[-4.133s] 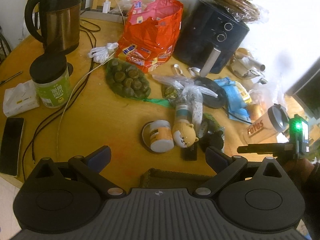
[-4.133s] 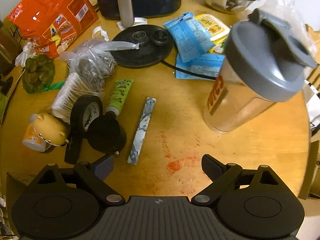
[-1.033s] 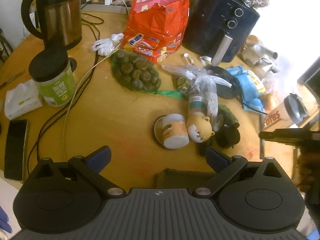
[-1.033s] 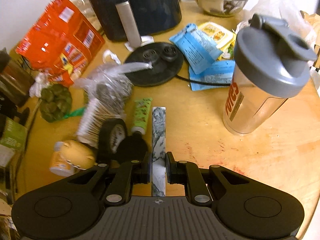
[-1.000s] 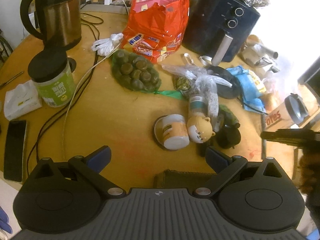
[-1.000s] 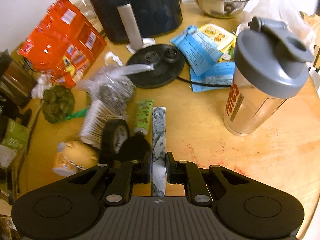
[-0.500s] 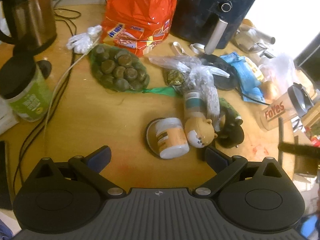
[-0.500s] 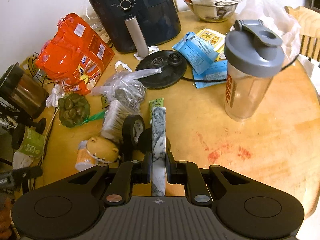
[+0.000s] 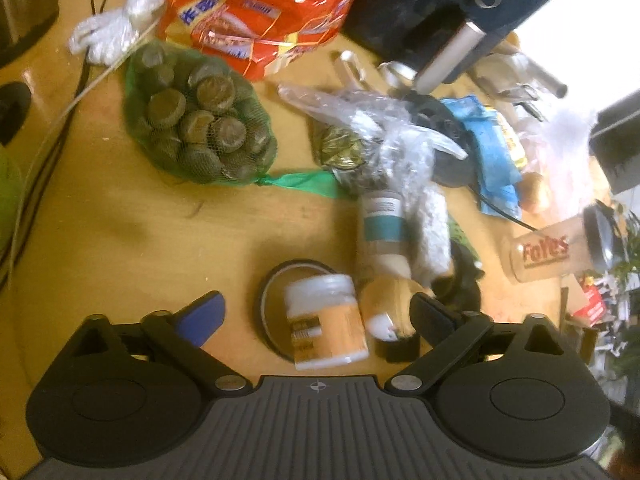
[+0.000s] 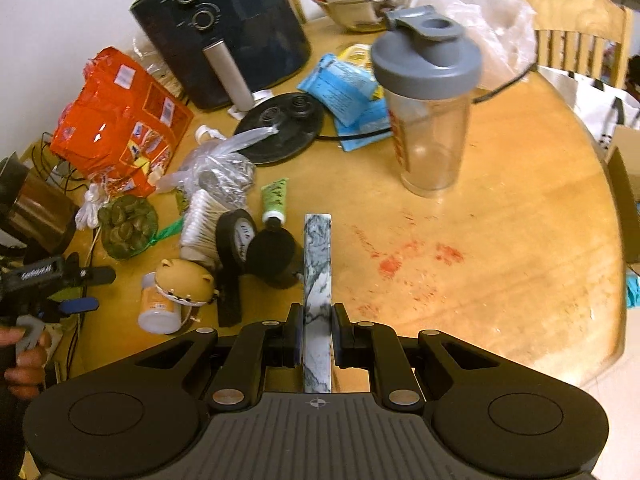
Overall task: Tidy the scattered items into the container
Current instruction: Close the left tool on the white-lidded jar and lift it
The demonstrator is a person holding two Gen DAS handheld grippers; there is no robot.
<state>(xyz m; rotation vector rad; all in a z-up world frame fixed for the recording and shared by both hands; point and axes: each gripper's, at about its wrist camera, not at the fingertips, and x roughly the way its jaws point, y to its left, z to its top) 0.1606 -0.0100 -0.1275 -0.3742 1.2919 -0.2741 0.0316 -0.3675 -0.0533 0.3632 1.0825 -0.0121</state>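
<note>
Right gripper (image 10: 316, 338) clamps marbled bar (image 10: 318, 276) above table (image 10: 520, 240)
Left gripper (image 9: 316, 316) spread wide over white jar (image 9: 324, 320); shaker (image 10: 430, 108) at 1 o'clock from bar, tape roll (image 10: 236, 236) at 10

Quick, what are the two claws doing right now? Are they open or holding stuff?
Left claw: open, holding nothing, just over the small white jar.
Right claw: closed, holding the marbled bar.

"FoYes" on shaker bottle (image 9: 560, 250)

Spread fingers (image 9: 434, 314) flanking orange-labelled jar (image 9: 326, 322)
</note>
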